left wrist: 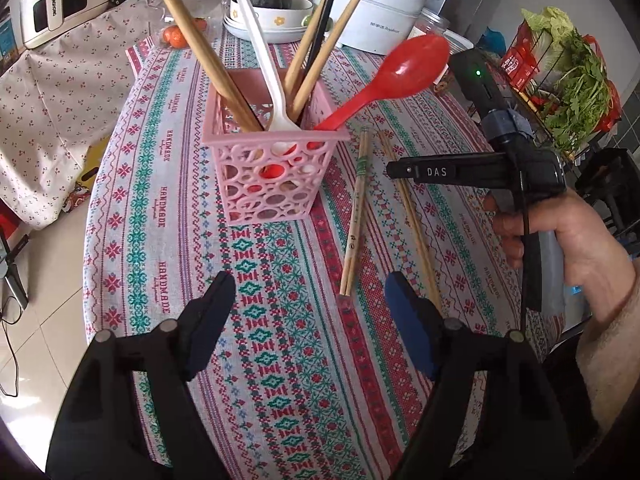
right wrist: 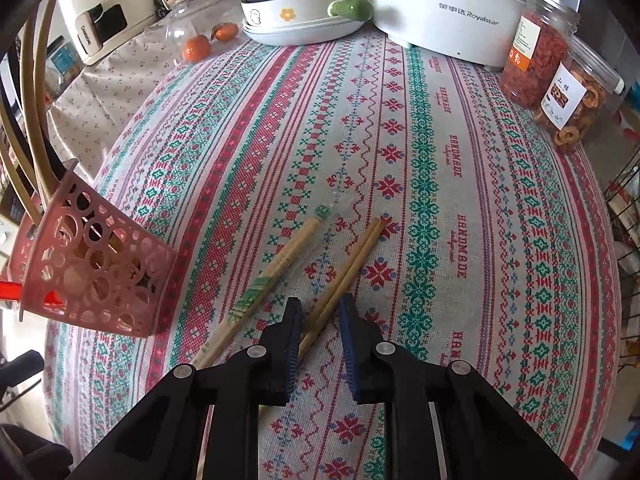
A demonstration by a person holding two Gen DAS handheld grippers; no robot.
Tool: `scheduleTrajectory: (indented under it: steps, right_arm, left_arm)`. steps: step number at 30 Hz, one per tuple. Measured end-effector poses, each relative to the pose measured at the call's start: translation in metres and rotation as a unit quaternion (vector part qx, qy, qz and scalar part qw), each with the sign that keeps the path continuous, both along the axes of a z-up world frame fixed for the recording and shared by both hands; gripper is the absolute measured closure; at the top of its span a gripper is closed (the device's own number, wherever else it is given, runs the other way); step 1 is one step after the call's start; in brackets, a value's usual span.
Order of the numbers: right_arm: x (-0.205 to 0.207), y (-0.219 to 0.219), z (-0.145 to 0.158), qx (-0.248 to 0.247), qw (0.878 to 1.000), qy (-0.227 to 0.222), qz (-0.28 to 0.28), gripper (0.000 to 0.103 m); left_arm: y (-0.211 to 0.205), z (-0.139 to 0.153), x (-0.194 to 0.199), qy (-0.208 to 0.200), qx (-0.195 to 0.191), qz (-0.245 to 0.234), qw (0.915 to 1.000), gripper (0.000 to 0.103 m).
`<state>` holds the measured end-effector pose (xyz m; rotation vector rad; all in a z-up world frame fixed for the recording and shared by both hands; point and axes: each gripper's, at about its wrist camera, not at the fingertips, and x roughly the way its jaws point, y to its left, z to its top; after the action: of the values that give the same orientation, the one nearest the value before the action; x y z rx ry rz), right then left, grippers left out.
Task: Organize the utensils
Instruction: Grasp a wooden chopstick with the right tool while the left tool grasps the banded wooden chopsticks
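Both views are bright with soft daylight, and colours on the tabletop (left wrist: 280,280) look clear. Shadows are weak; only a faint one lies beside the basket (left wrist: 272,168). The floor (left wrist: 44,312) at the left of the left view is pale and a little washed out. The fisheye lens bends straight stripes strongly near the edges, and the corners are black. The red spoon (left wrist: 392,76) is slightly blurred. The near tongs (right wrist: 320,320) look soft.

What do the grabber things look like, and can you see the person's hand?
Both are black plastic with dark blue ribbed pads on the fingertips and round silver pins at the joints. The right gripper has "DAS" in white letters, a green light and a black cable. A bare right hand grips its handle. The left gripper looks the same.
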<state>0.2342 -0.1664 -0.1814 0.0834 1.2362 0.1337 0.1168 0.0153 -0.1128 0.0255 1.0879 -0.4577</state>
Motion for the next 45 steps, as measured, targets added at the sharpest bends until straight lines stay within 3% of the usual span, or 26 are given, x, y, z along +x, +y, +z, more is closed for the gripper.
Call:
scheduleTrajectory:
  steps: [5, 10, 12, 19, 25, 27, 32, 37, 38, 41, 45]
  right_arm:
    - [-0.023, -0.037, 0.0, 0.045, 0.998, 0.027, -0.018, 0.094]
    - [-0.055, -0.071, 0.004, 0.038, 0.998, 0.04, -0.035, 0.094]
    - [-0.068, -0.086, 0.006, 0.033, 0.998, 0.042, -0.046, 0.094]
    - [-0.098, -0.123, 0.014, 0.053, 0.996, 0.039, -0.055, 0.094]
    - [-0.1, -0.125, 0.016, 0.073, 0.996, 0.039, -0.044, 0.094]
    - [-0.094, -0.12, 0.016, 0.078, 0.995, 0.041, -0.041, 0.094]
    - [-0.088, -0.113, 0.005, 0.071, 0.995, 0.064, -0.034, 0.094]
    - [-0.089, -0.113, 0.003, 0.074, 0.993, 0.085, -0.019, 0.093]
    - [-0.089, -0.114, 0.003, 0.077, 0.993, 0.088, -0.018, 0.093]
    - [-0.092, -0.121, 0.004, 0.086, 0.991, 0.095, -0.027, 0.091]
    - [-0.09, -0.122, 0.008, 0.08, 0.993, 0.085, -0.027, 0.074]
  left_arm:
    - [-0.023, -0.006, -0.014, -0.019, 0.029, -0.048, 0.9983, 0.033]
    - [-0.049, -0.014, -0.02, -0.027, 0.051, -0.082, 0.9949, 0.047]
    - [-0.063, -0.016, -0.017, -0.037, 0.062, -0.087, 0.9935, 0.054]
    - [-0.096, -0.031, -0.006, -0.089, 0.106, -0.085, 0.9867, 0.06]
    - [-0.086, -0.052, 0.01, -0.062, 0.11, -0.057, 0.9903, 0.074]
    - [-0.081, -0.051, 0.009, -0.043, 0.089, -0.061, 0.9932, 0.092]
    - [-0.074, -0.048, -0.009, 0.027, 0.085, -0.098, 0.9912, 0.092]
    - [-0.076, -0.046, -0.029, 0.13, 0.062, -0.186, 0.9719, 0.09]
    - [-0.077, -0.044, -0.031, 0.129, 0.062, -0.187, 0.9719, 0.084]
    - [-0.086, -0.035, -0.03, 0.076, 0.081, -0.17, 0.9793, 0.051]
    - [-0.115, -0.035, -0.02, 0.018, 0.094, -0.156, 0.9831, 0.049]
